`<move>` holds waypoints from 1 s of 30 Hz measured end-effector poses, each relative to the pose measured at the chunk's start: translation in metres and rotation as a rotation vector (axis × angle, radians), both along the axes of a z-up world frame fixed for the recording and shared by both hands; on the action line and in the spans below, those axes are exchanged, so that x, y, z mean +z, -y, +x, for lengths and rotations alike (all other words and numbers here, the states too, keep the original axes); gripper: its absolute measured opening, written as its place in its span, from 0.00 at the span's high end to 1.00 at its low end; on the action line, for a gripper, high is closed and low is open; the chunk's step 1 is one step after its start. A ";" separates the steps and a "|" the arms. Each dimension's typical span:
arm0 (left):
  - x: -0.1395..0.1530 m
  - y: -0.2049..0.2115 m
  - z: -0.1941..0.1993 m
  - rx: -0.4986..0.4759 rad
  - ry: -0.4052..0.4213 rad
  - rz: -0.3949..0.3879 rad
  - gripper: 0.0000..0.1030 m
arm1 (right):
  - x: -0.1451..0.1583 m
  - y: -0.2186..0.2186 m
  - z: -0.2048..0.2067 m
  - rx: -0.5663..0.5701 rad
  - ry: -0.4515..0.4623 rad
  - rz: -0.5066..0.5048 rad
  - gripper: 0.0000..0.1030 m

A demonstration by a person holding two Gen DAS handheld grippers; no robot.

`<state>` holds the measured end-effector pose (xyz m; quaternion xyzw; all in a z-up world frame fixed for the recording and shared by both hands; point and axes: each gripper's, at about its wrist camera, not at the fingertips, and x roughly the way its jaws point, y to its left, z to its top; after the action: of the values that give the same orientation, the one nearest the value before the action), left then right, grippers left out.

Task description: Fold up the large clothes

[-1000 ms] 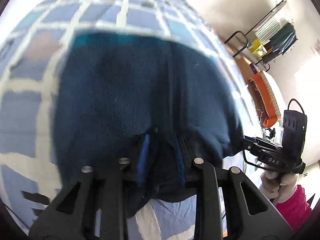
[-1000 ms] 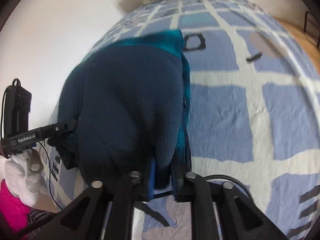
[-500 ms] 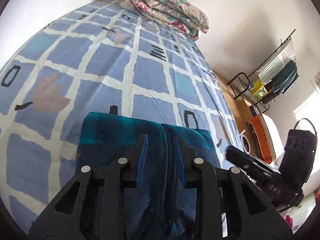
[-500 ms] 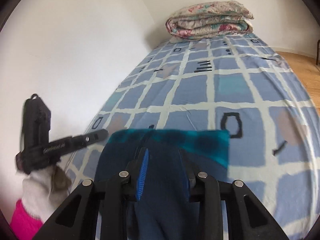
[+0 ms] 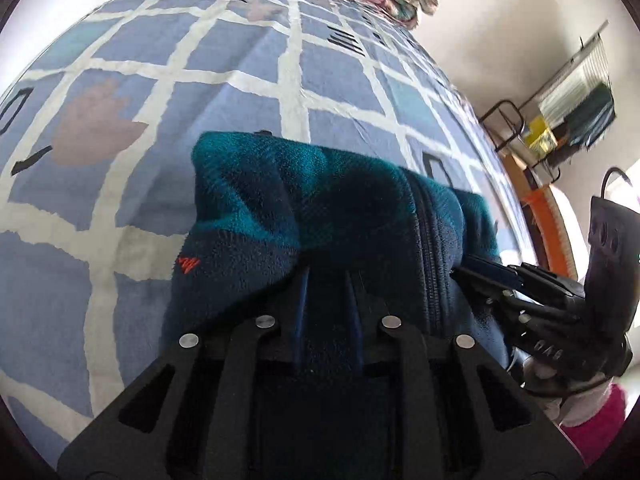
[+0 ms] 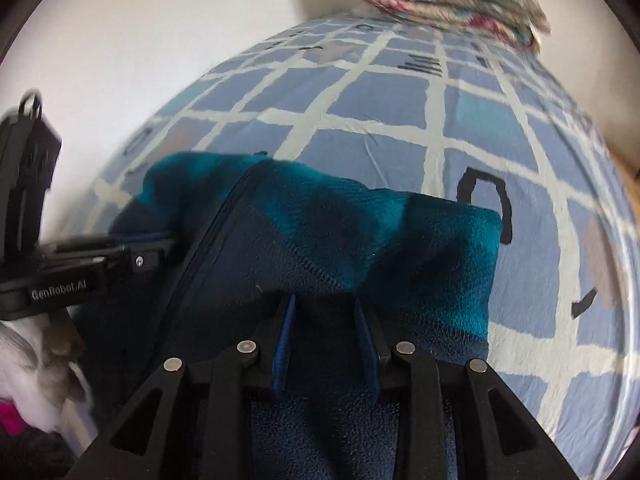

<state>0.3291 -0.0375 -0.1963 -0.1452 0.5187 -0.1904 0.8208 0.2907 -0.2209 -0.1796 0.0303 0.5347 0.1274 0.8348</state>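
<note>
Bed in blue-and-cream checked sheet (image 5: 168, 92): navy-and-teal fleece zip jacket (image 5: 320, 208) bunched ahead of both tools, left gripper (image 5: 325, 292) closing on fleece, right gripper (image 6: 325, 312) clamping it; advise lowering both edges level, smoothing before release

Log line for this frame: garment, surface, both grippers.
garment: dark fleece jacket, teal part farthest | surface: checked bed sheet | left gripper: closing on fleece | right gripper: clamped on fleece
</note>
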 end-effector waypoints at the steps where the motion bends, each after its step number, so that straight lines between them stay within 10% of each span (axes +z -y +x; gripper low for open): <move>1: 0.006 -0.003 -0.001 0.012 0.006 -0.002 0.79 | 0.008 0.004 0.000 -0.003 0.014 0.020 0.72; 11: 0.027 -0.034 0.004 0.108 0.057 -0.039 0.79 | 0.033 0.080 0.012 -0.219 0.098 0.242 0.69; 18: -0.022 -0.042 0.013 0.128 -0.041 -0.045 0.78 | -0.024 0.066 0.043 -0.258 -0.014 0.056 0.73; 21: -0.020 -0.046 0.013 0.107 -0.045 -0.043 0.78 | -0.036 0.076 0.043 -0.315 -0.032 0.036 0.48; 30: 0.042 -0.066 -0.029 0.113 0.047 -0.014 0.77 | 0.056 0.084 -0.009 -0.248 0.096 0.105 0.55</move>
<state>0.2999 0.0284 -0.1543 -0.1757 0.4886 -0.1507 0.8412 0.2818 -0.3053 -0.1232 0.1338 0.4788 0.0525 0.8661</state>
